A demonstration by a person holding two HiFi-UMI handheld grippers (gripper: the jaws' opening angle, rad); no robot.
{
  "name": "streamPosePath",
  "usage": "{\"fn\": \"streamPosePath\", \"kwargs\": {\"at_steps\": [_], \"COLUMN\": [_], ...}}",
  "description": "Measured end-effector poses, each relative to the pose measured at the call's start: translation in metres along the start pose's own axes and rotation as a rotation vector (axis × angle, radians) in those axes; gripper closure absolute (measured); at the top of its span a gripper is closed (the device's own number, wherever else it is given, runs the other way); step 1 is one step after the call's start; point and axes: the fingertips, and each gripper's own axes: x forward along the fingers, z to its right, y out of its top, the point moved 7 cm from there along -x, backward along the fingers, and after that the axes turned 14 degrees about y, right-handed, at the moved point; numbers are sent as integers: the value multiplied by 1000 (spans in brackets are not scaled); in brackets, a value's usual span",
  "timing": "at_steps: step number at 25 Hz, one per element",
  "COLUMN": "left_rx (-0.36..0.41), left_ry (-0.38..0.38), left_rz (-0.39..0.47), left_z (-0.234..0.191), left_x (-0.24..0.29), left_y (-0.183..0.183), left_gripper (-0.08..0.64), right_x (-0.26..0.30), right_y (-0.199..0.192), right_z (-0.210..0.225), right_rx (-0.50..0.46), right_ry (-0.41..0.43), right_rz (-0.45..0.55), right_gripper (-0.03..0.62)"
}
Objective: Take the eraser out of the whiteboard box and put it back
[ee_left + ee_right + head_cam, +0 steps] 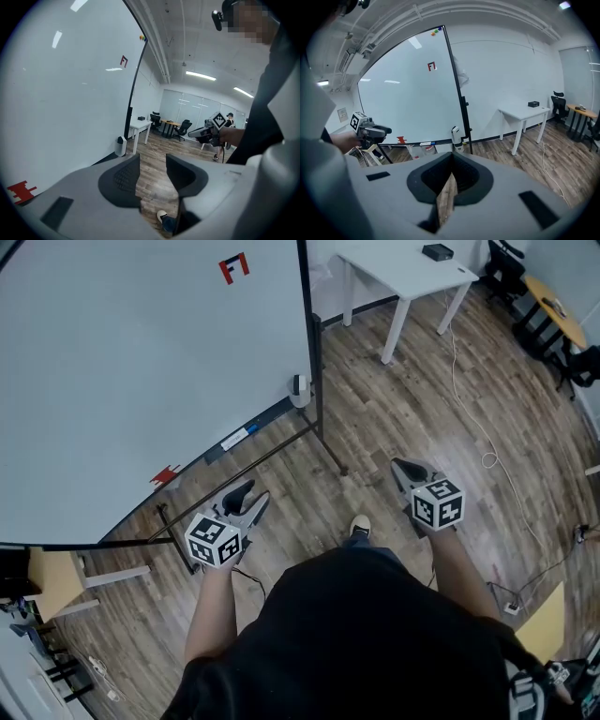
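Head view: left gripper [251, 491] and right gripper [403, 467] held low, well apart from the whiteboard [141, 362] and the white box [299, 390] on its frame; eraser not made out, presumably inside that box. Left gripper view: jaws parted, nothing between them. Right gripper view: jaws pressed together, empty; task judged unstarted, removal and return both outstanding

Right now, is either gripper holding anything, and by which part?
Nothing is held. The left gripper has its jaws apart, with only floor showing between them; the right gripper has its jaws meeting at the tips, empty.
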Motion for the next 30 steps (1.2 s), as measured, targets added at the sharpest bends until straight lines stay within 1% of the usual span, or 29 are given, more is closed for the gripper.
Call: {"fn": "streamPosePath", "kwargs": {"at_steps": [8, 21, 25, 30], "left_rx": [-13, -23, -35, -47], "left_ry": [28, 61, 83, 117], "left_rz": [-29, -54, -59, -66], "left_z": [10, 48, 58, 69], "left_x": [38, 97, 108, 107], "left_y": [13, 35, 37, 37], "left_gripper": [379, 379, 379, 379], "right_x": [9, 1, 5, 8], "right_y": [8, 16, 22, 25], "right_z": [42, 114, 131, 140], "right_rx": [5, -3, -17, -36], "right_ry": [43, 104, 134, 176], "right_rz": [-35, -78, -89, -110], "right_gripper": [597, 597, 597, 597]}}
